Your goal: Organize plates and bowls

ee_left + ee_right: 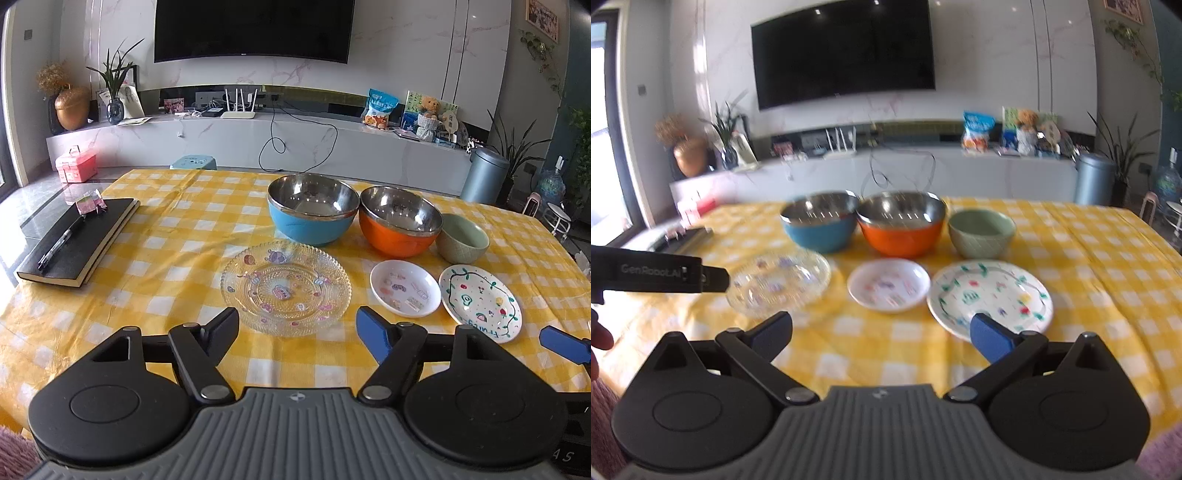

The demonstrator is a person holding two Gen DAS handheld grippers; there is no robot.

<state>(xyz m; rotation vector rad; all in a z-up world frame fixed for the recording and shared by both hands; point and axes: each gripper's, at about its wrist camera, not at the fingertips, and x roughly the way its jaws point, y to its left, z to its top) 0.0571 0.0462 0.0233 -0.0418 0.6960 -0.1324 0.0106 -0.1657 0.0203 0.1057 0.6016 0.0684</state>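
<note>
On the yellow checked table a blue steel bowl (313, 214), an orange steel bowl (400, 220) and a small green bowl (462, 238) stand in a back row. In front lie a clear glass plate (286, 286), a small white dish (405, 288) and a painted white plate (480, 301). My left gripper (297, 328) is open and empty, just short of the glass plate. My right gripper (882, 334) is open and empty, near the painted plate (991, 293) and white dish (888, 282). The right view is blurred.
A black notebook (79, 238) with a pen and a clip lies at the table's left. The left gripper's body (657, 275) shows at the left of the right view, beside the glass plate (779, 282). A TV cabinet stands behind the table.
</note>
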